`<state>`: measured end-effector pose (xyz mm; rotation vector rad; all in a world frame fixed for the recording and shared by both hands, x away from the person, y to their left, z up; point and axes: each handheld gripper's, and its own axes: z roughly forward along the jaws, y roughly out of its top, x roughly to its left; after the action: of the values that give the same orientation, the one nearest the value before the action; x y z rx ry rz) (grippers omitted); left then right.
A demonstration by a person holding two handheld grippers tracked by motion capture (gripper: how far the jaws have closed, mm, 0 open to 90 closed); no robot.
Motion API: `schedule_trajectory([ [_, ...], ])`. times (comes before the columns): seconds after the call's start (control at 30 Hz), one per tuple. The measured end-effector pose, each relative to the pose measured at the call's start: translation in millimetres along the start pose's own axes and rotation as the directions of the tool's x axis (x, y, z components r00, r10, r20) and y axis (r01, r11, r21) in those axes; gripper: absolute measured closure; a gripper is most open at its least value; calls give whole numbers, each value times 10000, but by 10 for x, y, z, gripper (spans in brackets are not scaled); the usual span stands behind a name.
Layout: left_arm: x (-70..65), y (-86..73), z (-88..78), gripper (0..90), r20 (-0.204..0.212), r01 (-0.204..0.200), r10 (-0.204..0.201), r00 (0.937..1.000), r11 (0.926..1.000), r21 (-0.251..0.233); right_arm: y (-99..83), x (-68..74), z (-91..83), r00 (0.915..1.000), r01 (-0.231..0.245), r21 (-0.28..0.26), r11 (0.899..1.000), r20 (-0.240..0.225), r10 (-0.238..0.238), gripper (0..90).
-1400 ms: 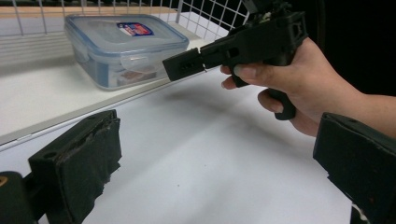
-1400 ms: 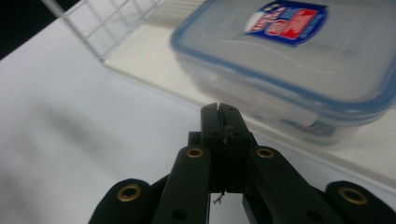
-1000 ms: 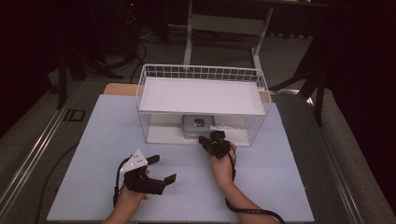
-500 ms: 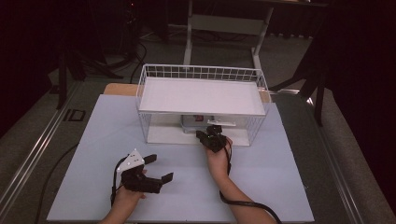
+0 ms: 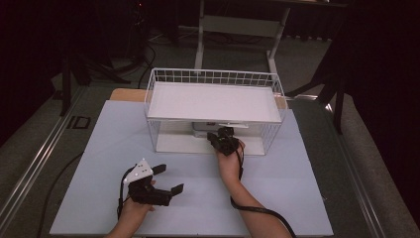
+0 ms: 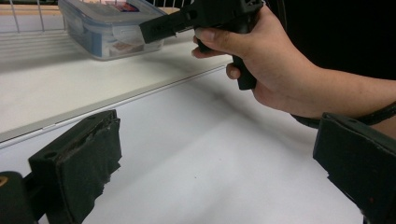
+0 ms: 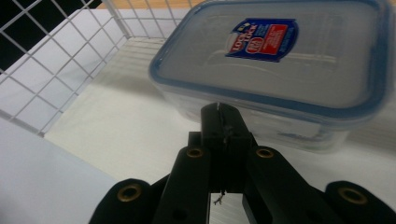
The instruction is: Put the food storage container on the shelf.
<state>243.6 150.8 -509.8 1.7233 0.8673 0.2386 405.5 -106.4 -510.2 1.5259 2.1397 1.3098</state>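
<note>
Right gripper (image 7: 219, 112) clamped shut, empty, tips against the plastic container (image 7: 275, 60) on the wire basket's (image 5: 153, 134) lower shelf. Left gripper (image 5: 166, 179) wide, idle. Risk: shoving it deeper, beyond grasp.

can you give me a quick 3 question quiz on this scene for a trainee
1. True or false: the right gripper has its jaws open wide.
2. Where does the clear container with the blue-rimmed lid sit? A) on the wire rack's lower level B) on its top shelf C) on the table beside the rack
3. Fill in: the left gripper's jaws are ____ with nothing between them.

Key: 1 false, they are shut, tips at the container's near wall. 2 A. 3 open.
</note>
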Motion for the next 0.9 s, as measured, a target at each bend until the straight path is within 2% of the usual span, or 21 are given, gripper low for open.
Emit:
schedule_trajectory([
  [0.07, 2, 0, 1, 20, -9, 10, -10, 10000, 10000, 29, -4, 5, 3, 9999, 0, -17, 10000, 173, 0, 899],
  [0.1, 0, 0, 2, 20, 4, -12, 12, 10000, 10000, 28, -6, -2, 7, 9997, 193, -106, 9998, 164, -192, 899],
  [0.13, -2, -1, 2, 20, 16, -7, 7, 10000, 10000, 11, -8, -4, 2, 9996, 271, -99, 9996, 29, -271, 900],
  [0.37, -12, 6, 4, 20, 153, -169, 171, 9997, 9998, -102, -67, 24, -28, 9969, 787, -263, 9966, -72, -789, 896],
  [0.4, -25, 19, -5, 20, 121, -343, 345, 9993, 9993, -141, -112, 51, -69, 9925, 1223, -354, 9919, 64, -1222, 865],
  [0.47, -25, 26, -12, 20, 99, -367, 369, 9993, 9991, -204, -144, 59, -113, 9924, 1219, -363, 9919, -150, -1225, 825],
  [0.6, -3, 21, -12, 20, 60, -208, 209, 9998, 9996, -206, -207, 121, -228, 9851, 1652, -522, 9849, -398, -1673, 662],
  [0.73, -11, 19, -8, 20, -3, -258, 258, 9997, 9996, -152, -275, 153, -316, 9814, 1730, -600, 9831, -739, -1772, 469],
  [0.77, -16, 19, -9, 21, 9, -267, 267, 9996, 9995, -145, -290, 158, -339, 9810, 1668, -689, 9836, -890, -1726, 418],
  [0.8, -19, 20, -11, 20, 14, -284, 285, 9996, 9995, -153, -299, 160, -355, 9795, 1628, -693, 9842, -1084, -1696, 329],
  [0.83, -22, 22, -12, 20, 9, -294, 294, 9996, 9995, -144, -308, 162, -368, 9762, 1729, -692, 9825, -1208, -1803, 273],
  [0.9, -31, 29, -13, 20, 70, -361, 362, 9993, 9991, -226, -325, 161, -411, 9705, 1736, -797, 9816, -1557, -1843, 212],
])
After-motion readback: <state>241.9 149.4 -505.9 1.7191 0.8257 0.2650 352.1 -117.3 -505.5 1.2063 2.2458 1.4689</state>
